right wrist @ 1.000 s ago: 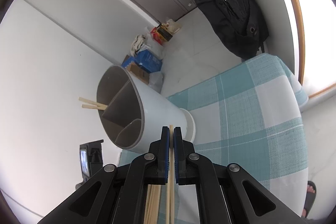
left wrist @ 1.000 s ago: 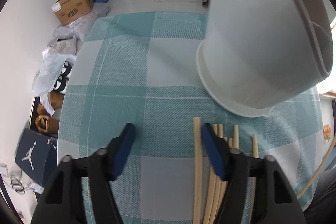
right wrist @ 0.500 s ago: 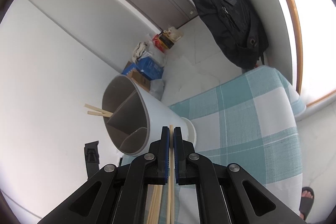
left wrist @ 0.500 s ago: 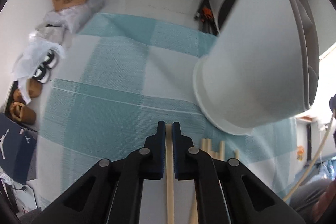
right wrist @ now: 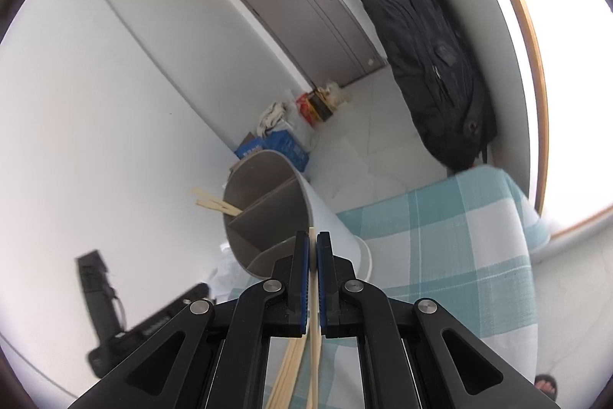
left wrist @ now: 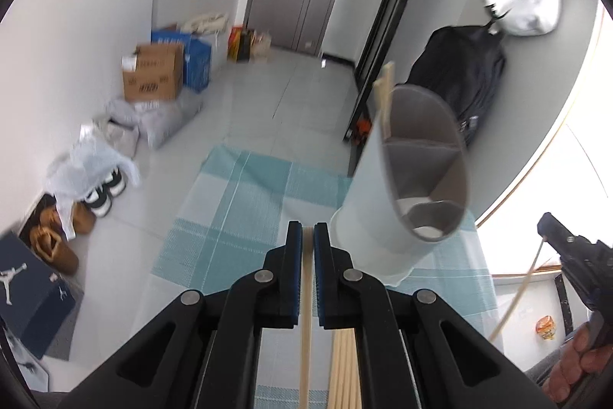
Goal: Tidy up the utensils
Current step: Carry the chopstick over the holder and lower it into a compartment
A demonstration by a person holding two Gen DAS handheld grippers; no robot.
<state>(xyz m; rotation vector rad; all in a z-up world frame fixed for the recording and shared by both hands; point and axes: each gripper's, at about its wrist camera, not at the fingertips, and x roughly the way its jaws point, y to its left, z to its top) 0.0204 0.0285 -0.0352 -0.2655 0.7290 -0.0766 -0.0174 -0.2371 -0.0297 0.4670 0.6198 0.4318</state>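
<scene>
A: While you hold one chopstick (left wrist: 305,313) pinched in the left gripper (left wrist: 307,236), tell me why it runs straight down the middle of the frame.

B: You clamped it between the blue pads so it lies along the fingers; that way its tip aims where the gripper aims, which I judge suits dropping it into the holder (left wrist: 406,186) at centre right. Your right gripper (right wrist: 312,248) is likewise closed on its own stick (right wrist: 315,332), seen at lower centre of its view.

A: And the rest?

B: You still have a pile (left wrist: 345,370) of loose sticks on the cloth (left wrist: 245,202) at the bottom of the left view, just right of the held one. Two sticks (left wrist: 384,102) already stand in the holder's far compartment, poking past the rim.

A: What are you handling, material-wise?

B: Slim, pale, straight sticks that look like bamboo, smooth and light. The holder is a white, tapered round tub with a grey inside split by partitions and a flared foot. The cloth is woven teal-and-white check, so I'd expect sticks to lie still on it.
</scene>
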